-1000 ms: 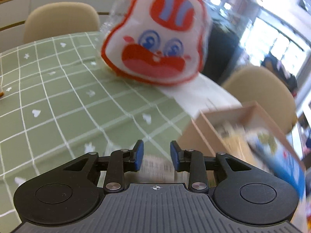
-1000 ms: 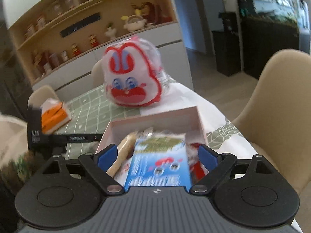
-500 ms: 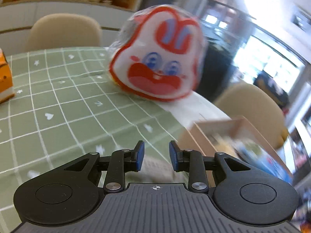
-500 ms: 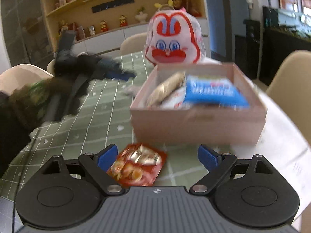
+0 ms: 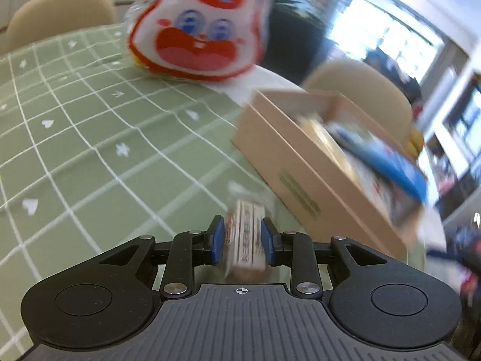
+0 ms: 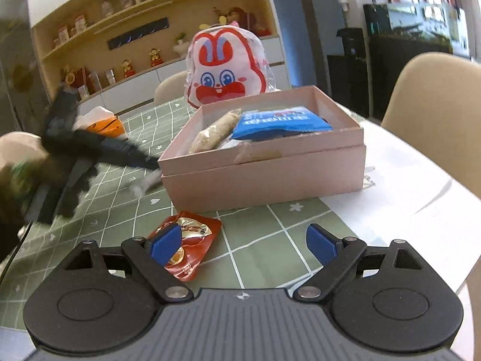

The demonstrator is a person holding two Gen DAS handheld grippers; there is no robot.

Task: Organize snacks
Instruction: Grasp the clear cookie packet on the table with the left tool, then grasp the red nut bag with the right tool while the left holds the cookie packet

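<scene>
Left gripper (image 5: pixel 243 240) pinches a pale wrapped snack bar (image 5: pixel 247 234) beside the pink box (image 6: pixel 264 177); right gripper (image 6: pixel 243 242) gapes wide, empty, near it.

no legible text: print on blue packet (image 6: pixel 282 121), red packet (image 6: pixel 186 242), white wrapped snack (image 5: pixel 246 237) blurred.

1. The left gripper (image 5: pixel 242 242) points steeply down, its blue pads (image 5: pixel 218 238) closed narrow on a small clear-wrapped snack (image 5: pixel 246 240).
2. The right gripper (image 6: pixel 243 244) tilts gently downward, jaws spread wide, nothing between the pads (image 6: pixel 320 243).
</scene>
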